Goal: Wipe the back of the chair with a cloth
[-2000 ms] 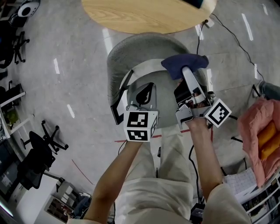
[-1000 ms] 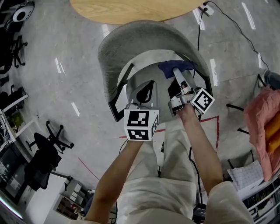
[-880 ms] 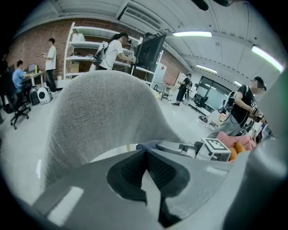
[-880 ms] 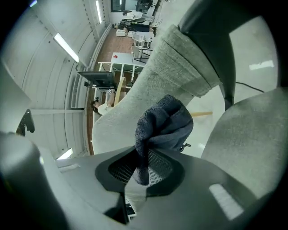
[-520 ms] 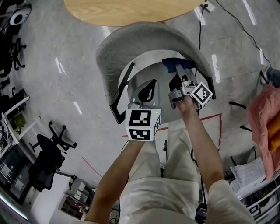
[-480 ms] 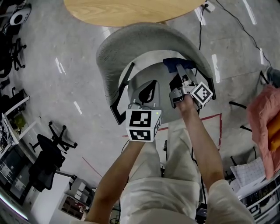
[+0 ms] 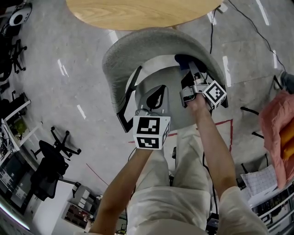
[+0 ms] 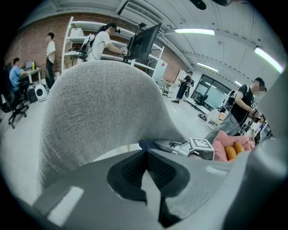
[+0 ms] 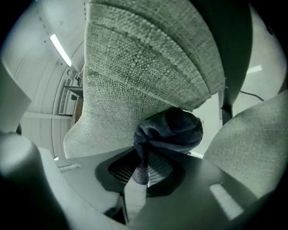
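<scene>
Since two seconds ago our right gripper (image 7: 192, 72) has pushed the dark blue cloth (image 9: 173, 130) in under the curved rim of the grey chair back (image 7: 138, 50), jaws clamped on it. Our left gripper (image 7: 155, 97) hangs beside it, pinched together on nothing. A wooden table (image 7: 138, 11) stands just beyond the chair.

The right hand-held gripper (image 7: 191, 69) has slid the cloth (image 7: 180, 58) off the backrest (image 7: 151, 46) rim, seemingly onto its inner face.
</scene>
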Tool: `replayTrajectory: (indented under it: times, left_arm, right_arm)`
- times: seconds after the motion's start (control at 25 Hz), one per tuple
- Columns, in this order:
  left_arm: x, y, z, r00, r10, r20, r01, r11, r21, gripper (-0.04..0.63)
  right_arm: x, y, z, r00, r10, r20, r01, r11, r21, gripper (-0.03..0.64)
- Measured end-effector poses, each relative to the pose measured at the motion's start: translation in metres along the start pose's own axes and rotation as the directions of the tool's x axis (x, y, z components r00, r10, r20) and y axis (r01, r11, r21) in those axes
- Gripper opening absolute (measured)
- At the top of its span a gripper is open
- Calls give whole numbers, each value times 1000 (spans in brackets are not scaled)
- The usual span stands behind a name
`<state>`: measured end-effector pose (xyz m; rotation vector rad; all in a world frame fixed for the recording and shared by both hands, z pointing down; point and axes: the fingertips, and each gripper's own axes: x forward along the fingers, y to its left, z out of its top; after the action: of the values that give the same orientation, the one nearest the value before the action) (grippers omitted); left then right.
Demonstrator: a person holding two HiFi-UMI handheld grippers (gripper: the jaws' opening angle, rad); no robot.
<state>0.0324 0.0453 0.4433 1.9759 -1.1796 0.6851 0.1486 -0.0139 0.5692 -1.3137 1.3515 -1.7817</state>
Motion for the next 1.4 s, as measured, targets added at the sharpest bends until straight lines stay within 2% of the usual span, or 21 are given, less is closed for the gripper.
replayTrajectory:
  times: [0.48,1.24,1.4]
  left_arm:
    - [-5,4,3,1000,4,13,-4,1000,2,1]
    - [-16,-8,0,999,2,44,-2,1000,2,1]
    - [-16,-8,1,999,1,50,-1,1000,4,1]
  right_arm:
    - [0,15,1,1000,10,15,-10,1000,9,77]
    - [-21,93,1,988,151,37,-152,988,38,77]
    - [-23,112,1,985,168,25,-169,986,15,77]
